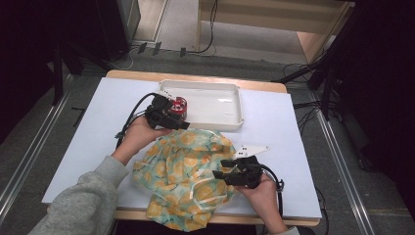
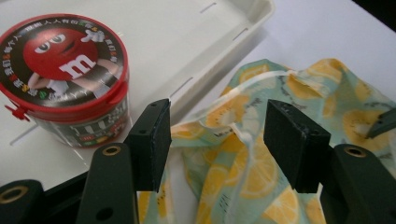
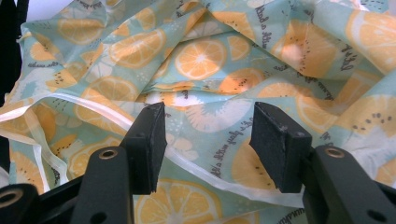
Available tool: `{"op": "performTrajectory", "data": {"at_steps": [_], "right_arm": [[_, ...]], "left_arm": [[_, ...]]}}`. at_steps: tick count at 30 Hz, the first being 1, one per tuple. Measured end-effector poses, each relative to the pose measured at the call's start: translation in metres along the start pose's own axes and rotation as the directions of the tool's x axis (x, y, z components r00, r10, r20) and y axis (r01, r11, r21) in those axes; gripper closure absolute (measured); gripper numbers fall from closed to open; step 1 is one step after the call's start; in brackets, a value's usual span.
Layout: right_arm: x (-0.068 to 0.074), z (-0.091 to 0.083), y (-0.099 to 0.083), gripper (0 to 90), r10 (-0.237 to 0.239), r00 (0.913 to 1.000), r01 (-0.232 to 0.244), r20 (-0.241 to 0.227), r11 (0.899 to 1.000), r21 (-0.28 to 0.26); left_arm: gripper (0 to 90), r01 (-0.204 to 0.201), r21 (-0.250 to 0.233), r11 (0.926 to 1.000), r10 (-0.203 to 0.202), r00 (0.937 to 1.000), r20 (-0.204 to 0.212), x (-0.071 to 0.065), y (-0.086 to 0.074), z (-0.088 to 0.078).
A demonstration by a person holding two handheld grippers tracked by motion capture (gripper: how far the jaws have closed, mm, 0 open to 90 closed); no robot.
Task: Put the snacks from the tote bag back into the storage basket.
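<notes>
A: Status of left tongs (image 2: 217,135)?
B: Jaws apart, gripping nothing; candy tub (image 2: 65,77) stands in white tray (image 2: 243,21).
A: Right tongs (image 3: 208,144)?
B: Wide, empty, over citrus-print bag (image 1: 188,176) on tabletop (image 1: 284,127).

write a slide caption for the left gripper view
Open left gripper above a lemon-print cloth bag, beside a red-lidded round candy tub standing in a white plastic tray.

White tabletop (image 1: 274,132) with wooden edge; grey floor beyond it carries black cables (image 1: 205,46). A pale wooden bench (image 1: 274,22) stands at far side.
</notes>
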State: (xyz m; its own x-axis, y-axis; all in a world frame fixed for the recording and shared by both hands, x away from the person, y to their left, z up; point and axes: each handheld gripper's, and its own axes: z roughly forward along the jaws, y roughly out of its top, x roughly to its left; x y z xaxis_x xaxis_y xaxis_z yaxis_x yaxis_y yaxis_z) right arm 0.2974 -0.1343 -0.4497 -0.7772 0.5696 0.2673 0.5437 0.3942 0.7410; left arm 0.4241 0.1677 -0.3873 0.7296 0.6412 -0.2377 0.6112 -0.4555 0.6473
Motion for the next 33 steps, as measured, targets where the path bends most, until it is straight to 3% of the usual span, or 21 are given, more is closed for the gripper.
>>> {"op": "performTrajectory", "data": {"at_steps": [6,15,23,33], "right_arm": [[0.0,0.001,0.0,46.4,-0.001,1.0,0.001,-0.001,1.0,0.004],[0.0,0.0,0.0,44.6,0.005,0.9999,-0.005,-0.012,1.0,0.0],[-0.001,0.0,0.0,42.9,0.023,0.9992,-0.023,-0.032,1.0,0.002],[-0.001,0.001,0.0,42.2,0.02,0.9998,-0.02,-0.01,1.0,0.007]], "left_arm": [[38.8,-0.006,0.007,1.0,0.006,0.9999,0.01,-0.008,-0.014,-0.007],[36.7,-0.003,-0.012,0.9999,0.004,0.9983,0.058,-0.019,-0.036,-0.015],[35.9,-0.024,-0.031,0.9992,0.026,0.9977,0.062,-0.03,-0.048,-0.025],[34.6,-0.038,-0.026,0.999,0.039,0.9976,0.056,-0.036,-0.068,-0.035]]}}
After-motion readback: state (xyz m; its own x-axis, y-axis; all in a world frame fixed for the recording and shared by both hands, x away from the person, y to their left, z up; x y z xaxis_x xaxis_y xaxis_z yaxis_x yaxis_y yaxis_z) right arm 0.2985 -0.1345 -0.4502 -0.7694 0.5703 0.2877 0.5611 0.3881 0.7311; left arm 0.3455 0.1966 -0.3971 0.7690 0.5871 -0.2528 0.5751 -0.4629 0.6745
